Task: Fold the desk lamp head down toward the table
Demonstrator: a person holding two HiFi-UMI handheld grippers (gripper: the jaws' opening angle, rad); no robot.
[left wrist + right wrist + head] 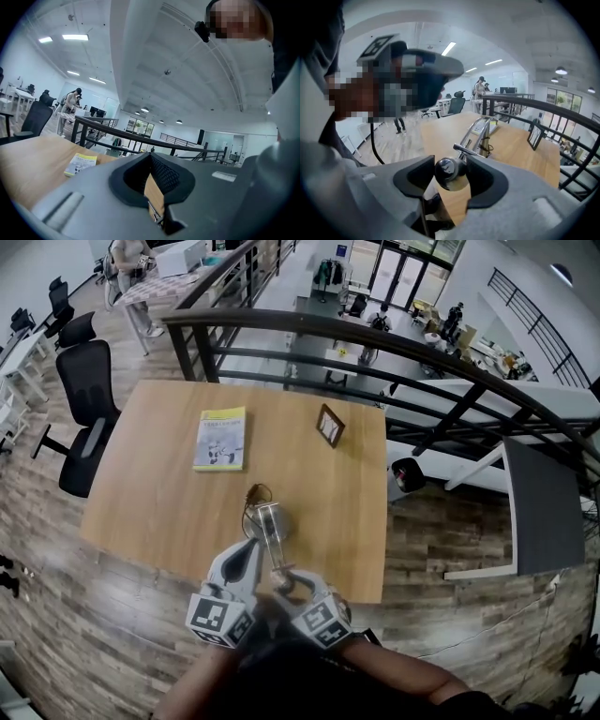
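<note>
The right gripper's (451, 159) fingers (415, 176) stand wide, and a round dark knob (449, 174) of the desk lamp (480, 133) fills the gap between them, touching both. The left gripper's (150, 154) fingers (129, 176) meet at the tips and hold nothing.

In the head view both grippers hang side by side over the bench's (169, 512) near edge, with the lamp's chrome arms running away from them at mid-bench. Bare wood spreads to either side of the lamp. A yellow book (221, 438) and a small picture frame (329, 425) lie well apart from it, toward the far edge. A dark railing (375, 343) curves just behind that edge. An office chair (86, 409) stands off the left end, on plank floor (450, 540).
</note>
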